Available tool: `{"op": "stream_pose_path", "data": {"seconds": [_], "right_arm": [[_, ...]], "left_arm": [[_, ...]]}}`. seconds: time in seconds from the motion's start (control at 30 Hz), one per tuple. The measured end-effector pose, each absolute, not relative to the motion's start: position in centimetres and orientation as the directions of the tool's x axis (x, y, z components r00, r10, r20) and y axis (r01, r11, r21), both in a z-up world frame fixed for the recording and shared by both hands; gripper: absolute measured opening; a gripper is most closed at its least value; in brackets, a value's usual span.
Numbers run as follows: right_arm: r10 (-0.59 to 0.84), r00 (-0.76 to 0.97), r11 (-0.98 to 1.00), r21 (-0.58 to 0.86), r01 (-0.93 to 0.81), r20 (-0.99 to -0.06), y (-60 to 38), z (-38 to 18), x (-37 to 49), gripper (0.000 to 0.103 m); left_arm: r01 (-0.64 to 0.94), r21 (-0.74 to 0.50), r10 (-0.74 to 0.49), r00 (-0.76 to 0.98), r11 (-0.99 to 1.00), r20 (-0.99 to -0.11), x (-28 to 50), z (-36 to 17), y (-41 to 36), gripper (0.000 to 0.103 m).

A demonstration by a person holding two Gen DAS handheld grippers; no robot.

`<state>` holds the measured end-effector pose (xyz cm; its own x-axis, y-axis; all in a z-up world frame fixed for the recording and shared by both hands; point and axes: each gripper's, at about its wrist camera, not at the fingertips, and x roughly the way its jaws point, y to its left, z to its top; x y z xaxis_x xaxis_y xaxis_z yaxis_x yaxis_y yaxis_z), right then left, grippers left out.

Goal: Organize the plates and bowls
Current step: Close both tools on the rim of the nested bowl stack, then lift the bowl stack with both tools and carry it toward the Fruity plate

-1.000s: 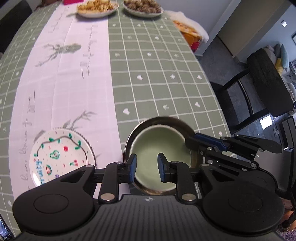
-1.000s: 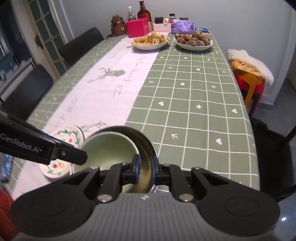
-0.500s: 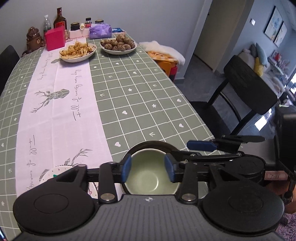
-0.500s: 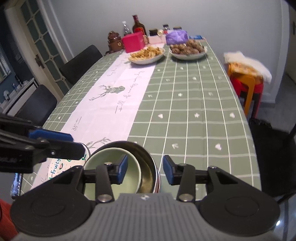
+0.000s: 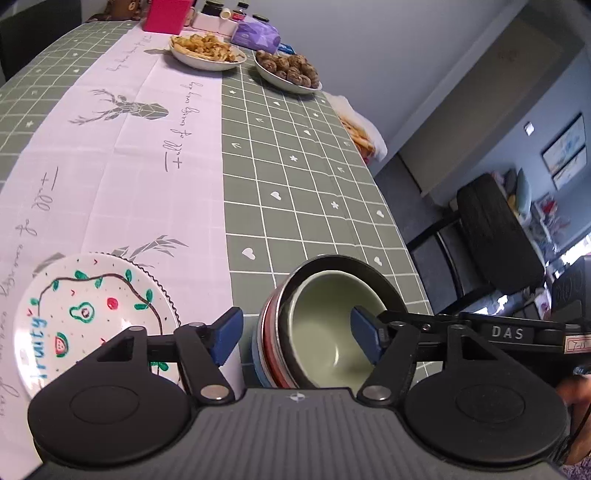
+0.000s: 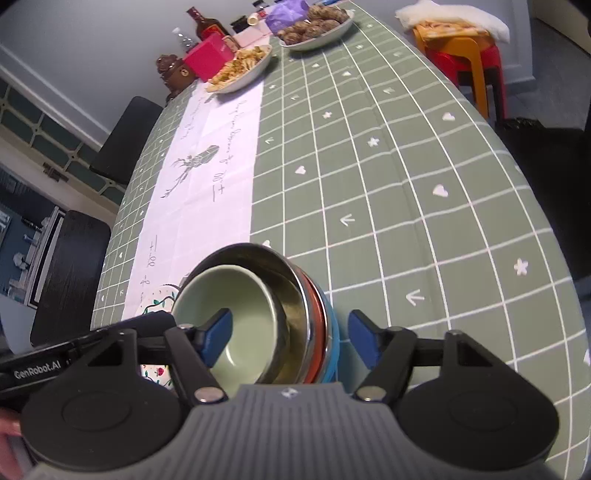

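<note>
A pale green bowl (image 5: pixel 325 325) sits inside a steel bowl (image 5: pixel 388 291), which is nested on red and blue bowls (image 5: pixel 266 347) near the table's front edge. The stack also shows in the right wrist view, with the green bowl (image 6: pixel 236 314) in the steel bowl (image 6: pixel 291 295). My left gripper (image 5: pixel 297 338) is open and empty, its fingers either side of the stack's left rim. My right gripper (image 6: pixel 290 336) is open and empty, straddling the stack's right side. A white fruit-painted plate (image 5: pixel 92 314) lies left of the stack.
Two dishes of food (image 5: pixel 207 51) (image 5: pixel 288 72) stand at the far end with a red box (image 5: pixel 166 14), bottles and jars. Black chairs stand at the right (image 5: pixel 491 236) and left (image 6: pixel 70 273). A stool with cloth (image 6: pixel 461 40) stands beyond the table's right edge.
Both grippers opened wide; the right one let go of the steel bowl's rim. Both tilted and dropped lower beside the bowl stack.
</note>
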<state>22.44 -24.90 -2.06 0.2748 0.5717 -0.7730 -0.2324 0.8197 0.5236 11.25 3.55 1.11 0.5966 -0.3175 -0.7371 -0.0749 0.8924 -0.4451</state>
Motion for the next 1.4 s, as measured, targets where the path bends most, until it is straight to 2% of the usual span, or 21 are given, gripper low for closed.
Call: {"op": "stream_pose_path", "data": {"seconds": [0.1, 0.37, 0.6, 0.77, 0.83, 0.93, 1.03, 1.2, 1.4], "right_arm": [[0.577, 0.252, 0.817, 0.546, -0.187, -0.777, -25.0, -2.9, 22.4, 0.075], [0.624, 0.2, 0.777, 0.627, -0.06, -0.755, -25.3, -5.2, 22.4, 0.075], [0.637, 0.18, 0.759, 0.651, 0.026, -0.75, -25.7, -6.9, 22.9, 0.075], [0.656, 0.176, 0.738, 0.673, 0.056, -0.734, -25.8, -7.4, 23.0, 0.067], [0.657, 0.176, 0.736, 0.674, 0.058, -0.733, -25.8, -7.4, 22.9, 0.066], [0.654, 0.179, 0.738, 0.672, 0.063, -0.735, -26.0, -7.4, 22.9, 0.063], [0.643, 0.18, 0.748, 0.661, 0.058, -0.744, -26.1, -7.3, 22.8, 0.058], [0.635, 0.187, 0.758, 0.651, 0.038, -0.75, -26.1, -7.2, 22.5, 0.056], [0.634, 0.179, 0.763, 0.646, 0.017, -0.753, -25.6, -7.0, 22.3, 0.051]], "left_arm": [[-0.069, -0.47, -0.335, 0.611, 0.88, -0.717, 10.9, -0.1, 3.8, 0.086], [-0.075, -0.602, -0.445, 0.601, 0.795, -0.664, 10.8, -3.2, 4.2, 0.086], [-0.118, -0.64, -0.462, 0.594, 0.759, -0.658, 11.5, -4.8, 4.3, 0.087], [-0.158, -0.683, -0.49, 0.585, 0.713, -0.646, 11.7, -6.1, 4.7, 0.087], [-0.169, -0.696, -0.496, 0.586, 0.698, -0.64, 11.6, -6.4, 4.8, 0.085], [-0.165, -0.689, -0.494, 0.583, 0.705, -0.645, 11.7, -6.4, 4.7, 0.076], [-0.169, -0.669, -0.474, 0.582, 0.724, -0.66, 11.7, -6.2, 4.4, 0.072], [-0.199, -0.636, -0.435, 0.578, 0.745, -0.69, 11.5, -6.0, 4.2, 0.055], [-0.223, -0.607, -0.394, 0.584, 0.763, -0.709, 11.1, -5.6, 4.2, 0.056]]}}
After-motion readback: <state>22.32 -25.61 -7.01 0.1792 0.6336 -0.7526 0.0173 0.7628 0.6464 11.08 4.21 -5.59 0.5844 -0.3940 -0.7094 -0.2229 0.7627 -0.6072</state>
